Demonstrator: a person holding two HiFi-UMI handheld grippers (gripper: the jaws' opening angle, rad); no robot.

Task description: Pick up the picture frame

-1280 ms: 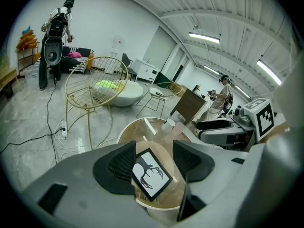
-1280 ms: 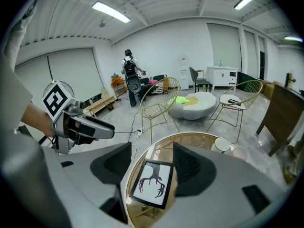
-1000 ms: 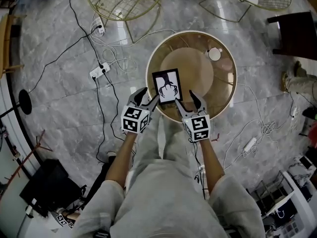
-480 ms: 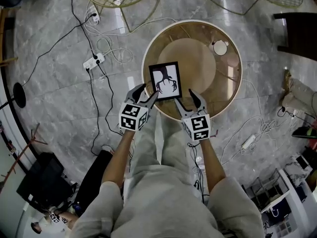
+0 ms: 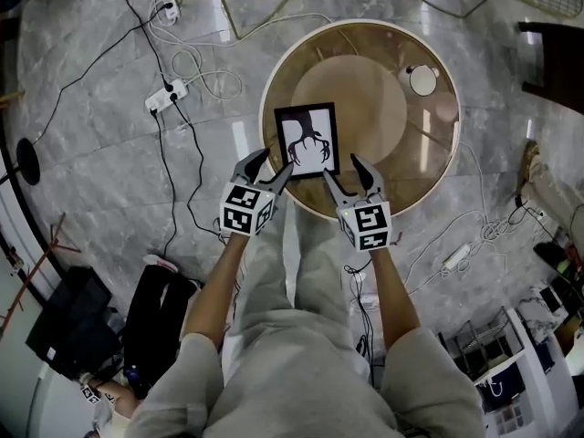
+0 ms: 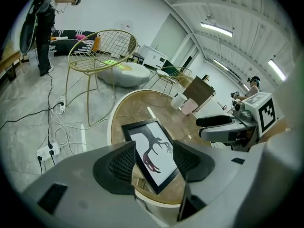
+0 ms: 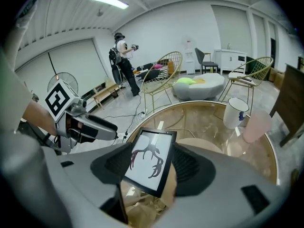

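Head view puts the picture frame [image 5: 307,141] at about 8 o'clock on the round surface [image 5: 401,167], close to the rim nearest you. Your left gripper [image 5: 269,165] sits at the frame's 7 o'clock corner and your right gripper [image 5: 347,173] at its 5 o'clock corner. Both are released, probably lined up so each can close on a bottom corner and share the load. The gripper views settle what the top-down look leaves unclear: jaws spread wide, the frame sighted between them, seemingly untouched (it may be tilted back; I can't tell). Only overhead do you see the white cup [image 5: 422,80] well apart at 2 o'clock.
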